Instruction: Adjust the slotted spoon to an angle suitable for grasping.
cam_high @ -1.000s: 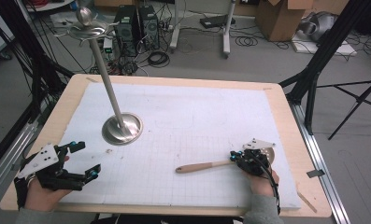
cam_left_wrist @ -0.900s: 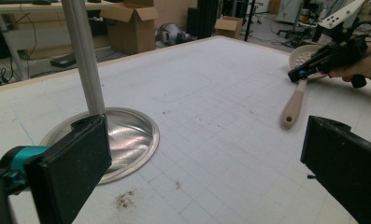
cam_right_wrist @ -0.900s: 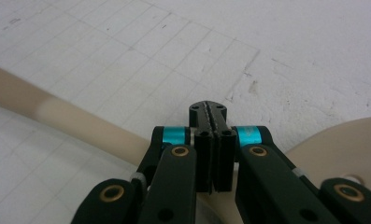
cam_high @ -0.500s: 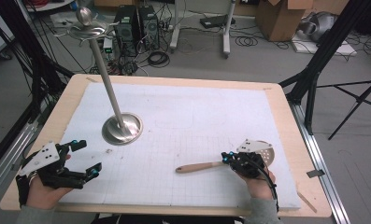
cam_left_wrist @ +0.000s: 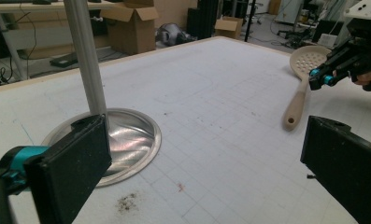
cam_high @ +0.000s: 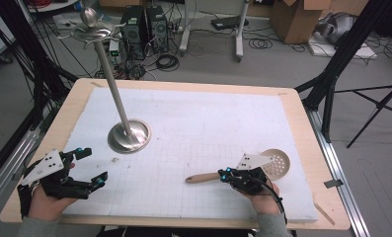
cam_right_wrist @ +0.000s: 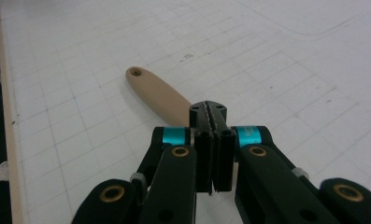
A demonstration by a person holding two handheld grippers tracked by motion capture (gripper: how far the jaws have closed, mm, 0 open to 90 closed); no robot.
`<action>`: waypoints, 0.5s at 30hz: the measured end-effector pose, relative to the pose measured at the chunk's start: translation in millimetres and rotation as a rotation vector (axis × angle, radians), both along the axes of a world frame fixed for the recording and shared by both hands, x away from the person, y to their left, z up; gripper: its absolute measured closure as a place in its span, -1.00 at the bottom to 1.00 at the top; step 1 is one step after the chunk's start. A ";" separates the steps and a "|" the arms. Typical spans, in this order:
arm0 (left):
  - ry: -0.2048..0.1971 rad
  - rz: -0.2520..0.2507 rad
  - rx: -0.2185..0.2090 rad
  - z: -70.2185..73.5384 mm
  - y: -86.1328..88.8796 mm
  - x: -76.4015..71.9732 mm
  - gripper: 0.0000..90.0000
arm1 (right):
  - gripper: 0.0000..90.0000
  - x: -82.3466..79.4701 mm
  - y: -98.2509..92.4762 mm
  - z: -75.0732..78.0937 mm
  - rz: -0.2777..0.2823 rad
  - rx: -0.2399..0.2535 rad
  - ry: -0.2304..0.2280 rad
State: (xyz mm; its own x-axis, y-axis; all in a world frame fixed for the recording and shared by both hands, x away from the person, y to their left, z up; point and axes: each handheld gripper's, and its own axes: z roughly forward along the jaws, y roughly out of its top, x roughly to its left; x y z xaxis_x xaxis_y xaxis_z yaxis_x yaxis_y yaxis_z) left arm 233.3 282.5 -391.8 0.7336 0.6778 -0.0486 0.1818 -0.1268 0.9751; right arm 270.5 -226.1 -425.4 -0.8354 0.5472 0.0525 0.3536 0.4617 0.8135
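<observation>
A slotted spoon point(cam_high: 277, 163) with a pale wooden handle point(cam_high: 201, 177) lies flat on the white mat at the front right. My right gripper point(cam_high: 226, 173) is shut and sits over the handle's middle; its jaws meet with nothing between them. In the right gripper view the handle point(cam_right_wrist: 157, 95) runs out from behind the shut right gripper point(cam_right_wrist: 211, 112). My left gripper point(cam_high: 95, 166) rests open at the front left, with nothing between its jaws. The left gripper view shows the left gripper point(cam_left_wrist: 206, 177) facing the spoon point(cam_left_wrist: 299, 100) and the right gripper point(cam_left_wrist: 321, 79).
A metal stand with a round base point(cam_high: 129, 137) and a tall leaning pole point(cam_high: 109, 84) rises left of centre; its base point(cam_left_wrist: 127, 140) lies just ahead of my left jaw. The gridded mat point(cam_high: 208, 123) covers a wooden table point(cam_high: 302, 118). Boxes and cables lie on the floor beyond.
My right gripper has slid left and toward the person along the handle, uncovering the perforated spoon head. The spoon and the left gripper have stayed put.
</observation>
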 end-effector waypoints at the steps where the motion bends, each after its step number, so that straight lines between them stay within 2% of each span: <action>1: 0.000 -0.001 0.003 -0.1 -0.1 0.0 -0.96 | 1.00 -0.2 0.6 -0.8 0.009 0.001 0.000; 5: -0.001 0.001 -0.001 0.0 0.3 -0.1 -0.96 | 1.00 -1.1 4.1 -4.8 0.041 -0.008 0.023; 9: 0.000 0.004 -0.002 -0.1 1.5 0.2 -0.96 | 1.00 -0.4 13.1 -9.5 0.078 -0.044 0.043; 12: -0.001 0.007 0.002 -0.5 1.4 0.0 -0.96 | 1.00 1.7 18.5 -12.5 0.087 -0.069 0.048; 15: 0.001 0.008 0.010 -1.1 1.2 -1.9 -0.96 | 1.00 3.4 21.6 -13.7 0.079 -0.073 0.056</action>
